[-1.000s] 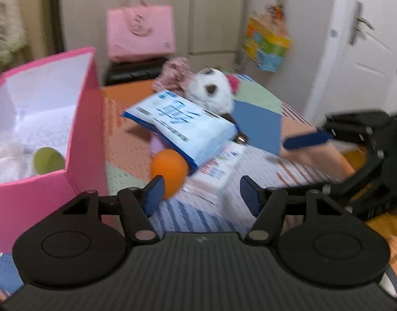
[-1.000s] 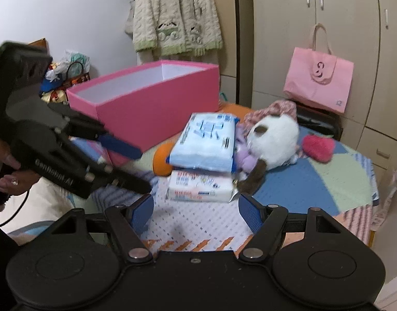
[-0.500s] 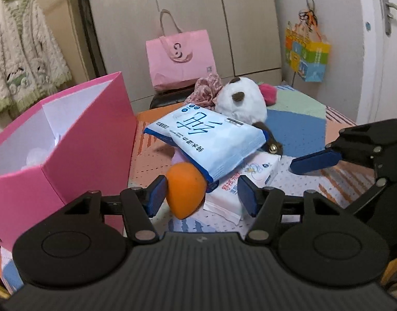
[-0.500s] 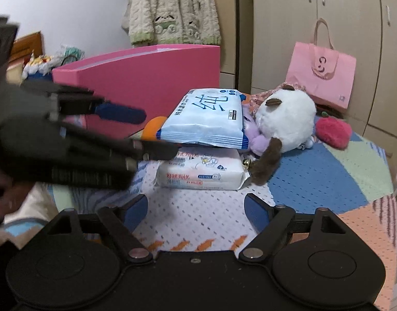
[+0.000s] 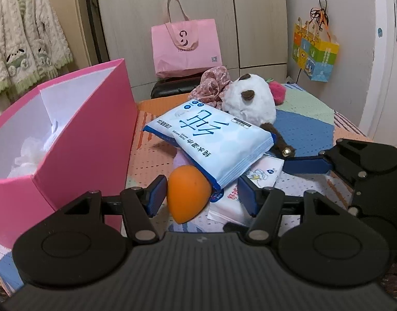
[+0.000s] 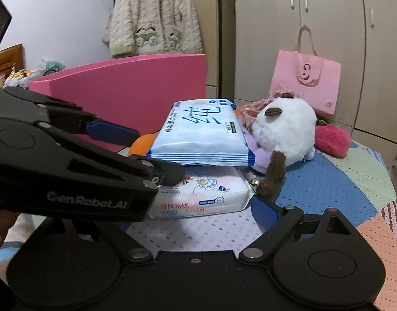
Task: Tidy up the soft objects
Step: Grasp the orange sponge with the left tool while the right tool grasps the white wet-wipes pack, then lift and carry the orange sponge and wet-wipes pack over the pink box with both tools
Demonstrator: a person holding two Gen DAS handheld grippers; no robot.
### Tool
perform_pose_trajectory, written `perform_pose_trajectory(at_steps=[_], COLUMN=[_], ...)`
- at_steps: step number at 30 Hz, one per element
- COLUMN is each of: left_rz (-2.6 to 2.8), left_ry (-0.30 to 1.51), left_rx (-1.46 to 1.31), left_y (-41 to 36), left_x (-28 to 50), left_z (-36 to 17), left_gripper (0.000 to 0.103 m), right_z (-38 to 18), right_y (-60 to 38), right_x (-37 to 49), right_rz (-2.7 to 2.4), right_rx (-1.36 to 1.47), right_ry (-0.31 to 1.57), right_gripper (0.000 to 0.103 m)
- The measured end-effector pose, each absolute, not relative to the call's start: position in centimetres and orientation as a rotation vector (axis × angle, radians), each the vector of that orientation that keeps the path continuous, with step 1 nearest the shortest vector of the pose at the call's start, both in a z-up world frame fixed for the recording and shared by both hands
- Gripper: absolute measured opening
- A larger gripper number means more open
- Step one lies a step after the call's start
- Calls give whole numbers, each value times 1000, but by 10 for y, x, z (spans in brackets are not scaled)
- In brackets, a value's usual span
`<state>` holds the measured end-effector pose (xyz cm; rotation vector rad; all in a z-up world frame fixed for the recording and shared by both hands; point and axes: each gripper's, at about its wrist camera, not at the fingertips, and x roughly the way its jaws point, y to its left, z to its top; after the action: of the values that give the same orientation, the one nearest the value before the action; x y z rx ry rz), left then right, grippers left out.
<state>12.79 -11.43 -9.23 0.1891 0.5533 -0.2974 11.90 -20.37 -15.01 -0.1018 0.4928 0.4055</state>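
Left gripper [image 5: 201,195]: jaws apart, straddling the orange ball [image 5: 189,194]. The left pad sits just beside the ball; whether it touches cannot be told. The right pad stands by the lower corner of the blue pack [image 5: 211,140], over the white pack [image 5: 232,199]. Nothing is clamped.

Right gripper [image 6: 198,207]: jaws opening, wide. The white pack lies ahead of and between them, pads clear of it. Its left finger is hidden behind the left gripper's body in the right wrist view.

The blue pack rests tilted on top of the ball and the white pack. A white plush [image 5: 250,103] with brown ear and limb leans against the blue pack's far edge; a pink fuzzy item [image 6: 330,140] and a floral fabric piece [image 5: 211,85] lie beside the plush.

All sit on a patchwork cover [image 6: 328,186]. An open pink box [image 5: 89,134] stands left of the pile, with white soft stuff inside. A pink bag [image 5: 185,46] stands beyond, against the wardrobe [image 5: 198,5].
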Motion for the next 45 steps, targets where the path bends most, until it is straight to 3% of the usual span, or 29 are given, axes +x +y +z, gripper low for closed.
perform_pose_trajectory(at_steps=[12,15,18,45], left_rz=[-289,-280,-276,-312], left_ry=[541,529,517,490], left_rx=[160,181,190,168], left_y=[-109,-109,-110,-98], left_x=[130,128,127,107], left_z=[-94,-94,-95,-92], left_gripper=[45,36,34,31], right_z=[-146,-146,-148,-145], right_y=[-191,-191,-192,-202], right_x=[129,129,124,78], right_rz=[381,379,390,248], right_rx=[-151,-143,-133,-84], right_ry=[479,479,461,404], right_gripper=[95,94,86,84])
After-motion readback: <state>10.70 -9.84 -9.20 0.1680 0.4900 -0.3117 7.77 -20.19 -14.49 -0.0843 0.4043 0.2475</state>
